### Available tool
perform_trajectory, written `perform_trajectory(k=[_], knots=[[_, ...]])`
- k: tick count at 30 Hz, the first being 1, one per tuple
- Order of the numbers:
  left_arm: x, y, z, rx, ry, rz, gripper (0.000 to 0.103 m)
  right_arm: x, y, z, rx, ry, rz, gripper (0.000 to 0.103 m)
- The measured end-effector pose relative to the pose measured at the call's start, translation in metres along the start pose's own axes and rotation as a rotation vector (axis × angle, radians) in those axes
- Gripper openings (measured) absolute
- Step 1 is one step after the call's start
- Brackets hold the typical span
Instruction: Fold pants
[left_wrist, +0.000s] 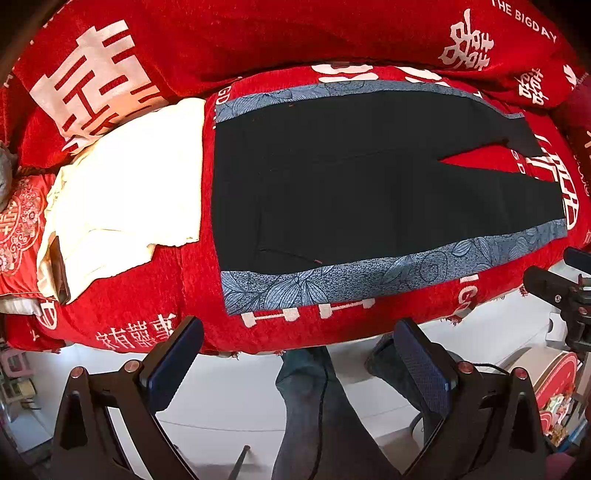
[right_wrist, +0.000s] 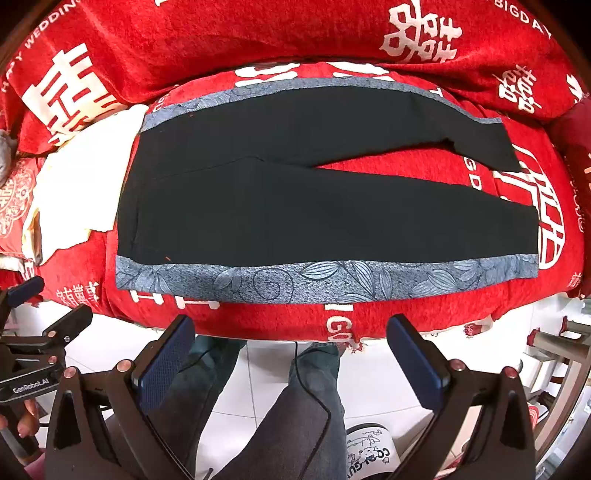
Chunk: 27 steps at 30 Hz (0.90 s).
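Black pants with blue floral side stripes (left_wrist: 351, 192) lie flat on the red sofa seat, waist to the left, legs to the right, split apart at the cuffs. They also show in the right wrist view (right_wrist: 314, 210). My left gripper (left_wrist: 299, 354) is open and empty, held off the sofa's front edge, below the near stripe. My right gripper (right_wrist: 291, 350) is open and empty, also in front of the sofa edge. The right gripper shows at the right edge of the left wrist view (left_wrist: 554, 284); the left gripper shows at the left of the right wrist view (right_wrist: 48, 328).
A cream garment (left_wrist: 125, 199) lies on the seat left of the pants' waist, also in the right wrist view (right_wrist: 81, 184). The red sofa cover (left_wrist: 295, 332) with white lettering hangs over the front edge. The person's legs (right_wrist: 295, 413) stand on white floor tiles.
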<state>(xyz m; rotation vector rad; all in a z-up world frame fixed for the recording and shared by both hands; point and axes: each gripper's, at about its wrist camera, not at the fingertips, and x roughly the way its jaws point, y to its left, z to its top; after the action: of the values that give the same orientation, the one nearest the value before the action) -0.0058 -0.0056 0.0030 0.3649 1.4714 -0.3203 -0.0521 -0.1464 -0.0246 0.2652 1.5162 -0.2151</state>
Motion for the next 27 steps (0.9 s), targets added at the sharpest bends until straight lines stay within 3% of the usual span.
perform_trajectory(k=[27], knots=[[-0.012, 0.002, -0.006, -0.011, -0.040, -0.004, 0.103, -0.006, 0.004, -0.001, -0.022, -0.015, -0.012, 0.103]])
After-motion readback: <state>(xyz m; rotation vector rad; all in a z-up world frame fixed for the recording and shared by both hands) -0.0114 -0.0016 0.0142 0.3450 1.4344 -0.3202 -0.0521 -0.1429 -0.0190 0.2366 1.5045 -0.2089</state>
